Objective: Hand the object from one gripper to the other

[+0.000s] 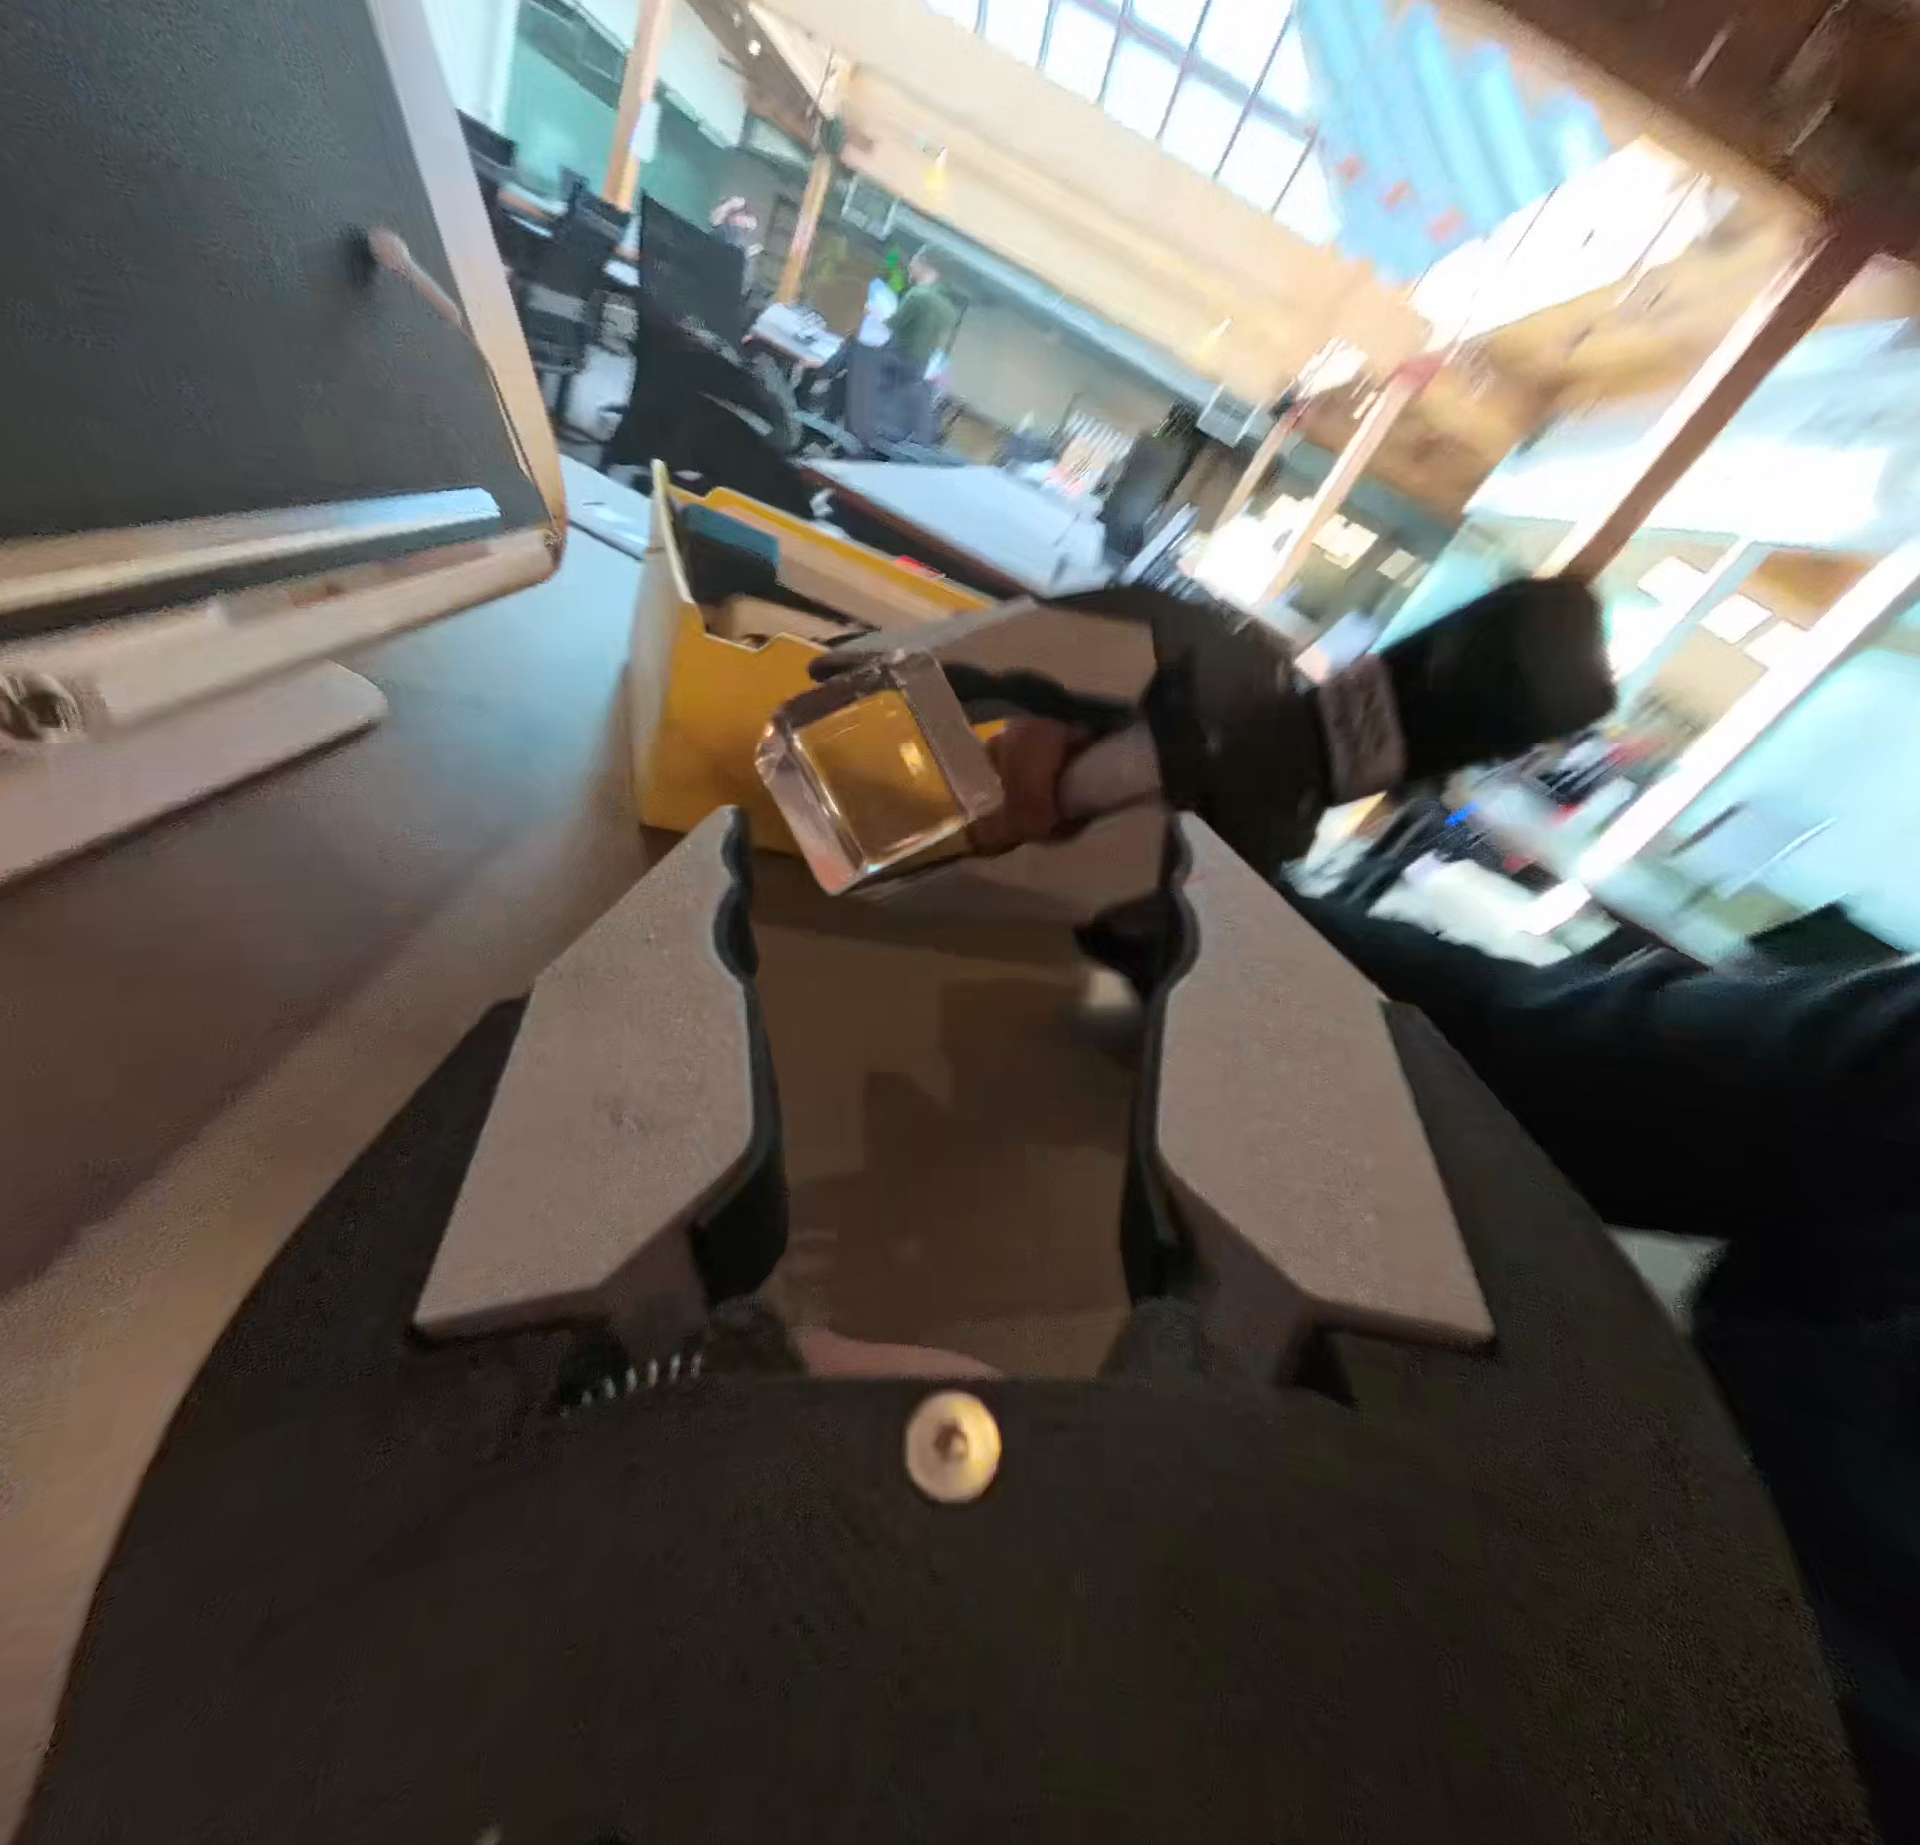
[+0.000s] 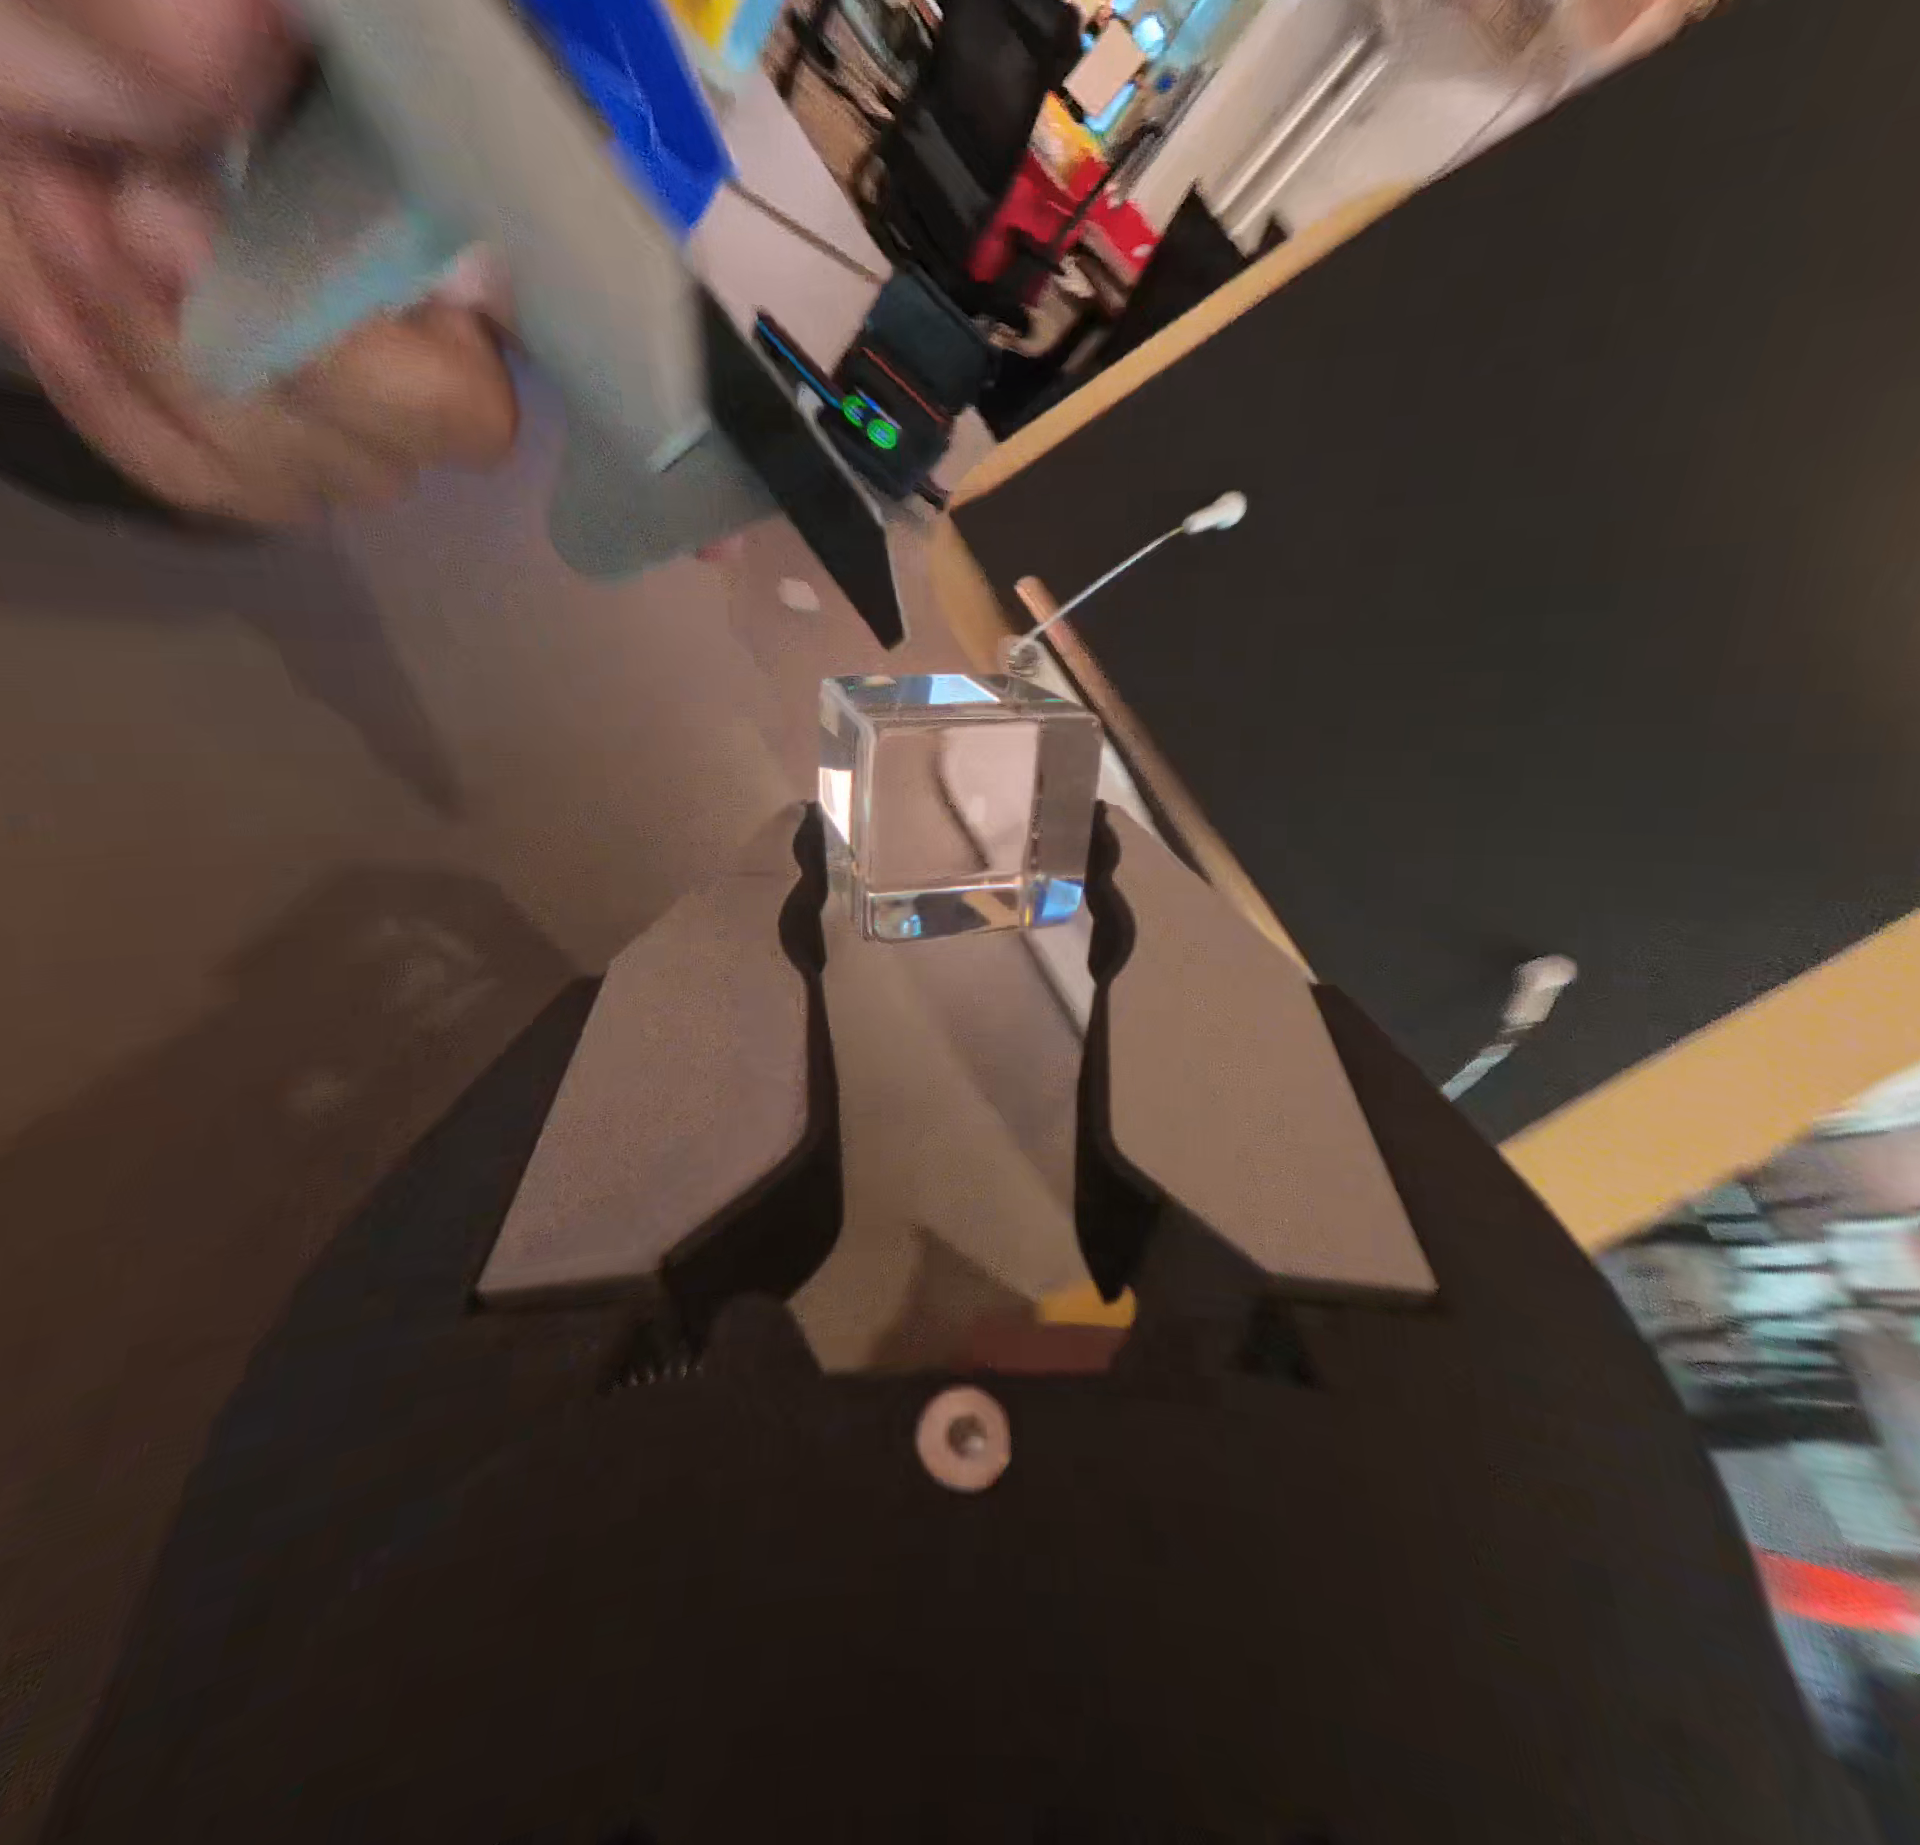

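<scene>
The right wrist view shows the right gripper [image 2: 954,865] clamped on a clear glass cube [image 2: 961,808], which sits between its 2 fingertips, each black pad pressed to a side face. Ahead and to the right of the tips, a black panel with a pale wooden edge [image 2: 1455,569] runs close by; to the left lies open brown table surface [image 2: 260,860]. Far upper left, a blurred hand [image 2: 187,268] grips the body of the other tool.

The left wrist view gives what that one lacks: the left gripper [image 1: 956,891] stands with its fingers spread wide and nothing between them. Just past its tips and slightly above, the same cube hangs tilted, held at the front of the right gripper, which enters from the right, near level. Behind the cube stands a yellow box [image 1: 707,735] on the table. To the left, a black board on a stand [image 1: 229,268] leans near the table's edge.
</scene>
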Tool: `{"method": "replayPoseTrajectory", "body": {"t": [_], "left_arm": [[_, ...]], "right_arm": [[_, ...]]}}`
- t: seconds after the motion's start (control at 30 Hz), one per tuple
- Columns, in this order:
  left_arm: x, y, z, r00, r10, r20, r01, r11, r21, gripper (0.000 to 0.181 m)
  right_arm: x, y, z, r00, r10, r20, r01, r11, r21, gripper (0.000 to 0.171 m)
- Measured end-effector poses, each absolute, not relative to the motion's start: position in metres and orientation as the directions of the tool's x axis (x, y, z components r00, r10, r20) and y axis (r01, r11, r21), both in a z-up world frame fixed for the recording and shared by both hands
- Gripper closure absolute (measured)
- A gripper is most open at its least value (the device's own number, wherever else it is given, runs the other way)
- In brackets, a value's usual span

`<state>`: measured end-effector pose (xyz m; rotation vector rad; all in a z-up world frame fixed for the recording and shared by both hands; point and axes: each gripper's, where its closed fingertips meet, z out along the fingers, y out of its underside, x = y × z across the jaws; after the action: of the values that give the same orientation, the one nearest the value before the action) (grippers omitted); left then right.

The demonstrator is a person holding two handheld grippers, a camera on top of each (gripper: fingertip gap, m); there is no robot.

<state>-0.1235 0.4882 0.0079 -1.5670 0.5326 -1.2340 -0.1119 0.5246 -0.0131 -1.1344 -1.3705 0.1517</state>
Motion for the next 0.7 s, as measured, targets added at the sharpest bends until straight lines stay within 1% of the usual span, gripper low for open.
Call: {"method": "replayPoseTrajectory", "body": {"t": [0.03, 0.07, 0.13, 0.2, 0.27, 0.33, 0.37, 0.47, 0.53, 0.6, 0.7], "left_arm": [[-0.128, 0.49, 0.011, 0.329, -0.794, 0.511, 0.301, -0.425, -0.854, 0.111], [-0.132, 0.492, 0.012, 0.295, -0.777, 0.556, 0.341, -0.458, -0.821, 0.111], [-0.131, 0.493, 0.01, 0.269, -0.768, 0.581, 0.339, -0.489, -0.804, 0.11], [-0.127, 0.488, 0.01, 0.262, -0.781, 0.566, 0.314, -0.486, -0.816, 0.103], [-0.123, 0.481, 0.017, 0.221, -0.799, 0.559, 0.312, -0.485, -0.817, 0.103], [-0.122, 0.477, 0.021, 0.211, -0.801, 0.561, 0.303, -0.492, -0.816, 0.095], [-0.124, 0.475, 0.023, 0.218, -0.808, 0.548, 0.298, -0.479, -0.825, 0.097], [-0.128, 0.471, 0.032, 0.235, -0.831, 0.504, 0.284, -0.437, -0.853, 0.1], [-0.131, 0.469, 0.035, 0.23, -0.834, 0.502, 0.288, -0.434, -0.854, 0.102], [-0.132, 0.466, 0.037, 0.207, -0.838, 0.504, 0.285, -0.441, -0.851, 0.104], [-0.131, 0.467, 0.031, 0.197, -0.828, 0.526, 0.265, -0.472, -0.841, 0.101]], "right_arm": [[-0.111, 0.525, -0.012, 0.266, 0.57, 0.777, 0.555, 0.569, -0.607, 0.124], [-0.11, 0.525, -0.009, 0.257, 0.459, 0.85, 0.593, 0.619, -0.514, 0.124], [-0.113, 0.524, -0.002, 0.237, 0.276, 0.932, 0.639, 0.678, -0.363, 0.124], [-0.118, 0.522, 0.002, 0.225, 0.192, 0.955, 0.649, 0.702, -0.294, 0.124], [-0.125, 0.518, 0.003, 0.207, 0.188, 0.96, 0.632, 0.723, -0.278, 0.124], [-0.131, 0.515, 0.005, 0.208, 0.232, 0.95, 0.609, 0.729, -0.312, 0.124], [-0.132, 0.513, 0.008, 0.223, 0.267, 0.938, 0.588, 0.731, -0.348, 0.124], [-0.141, 0.501, 0.016, 0.242, 0.468, 0.85, 0.457, 0.718, -0.526, 0.124], [-0.148, 0.495, 0.023, 0.234, 0.581, 0.78, 0.378, 0.685, -0.623, 0.125], [-0.156, 0.487, 0.032, 0.22, 0.643, 0.734, 0.281, 0.678, -0.679, 0.127], [-0.166, 0.482, 0.036, 0.195, 0.676, 0.711, 0.205, 0.681, -0.703, 0.127]]}}
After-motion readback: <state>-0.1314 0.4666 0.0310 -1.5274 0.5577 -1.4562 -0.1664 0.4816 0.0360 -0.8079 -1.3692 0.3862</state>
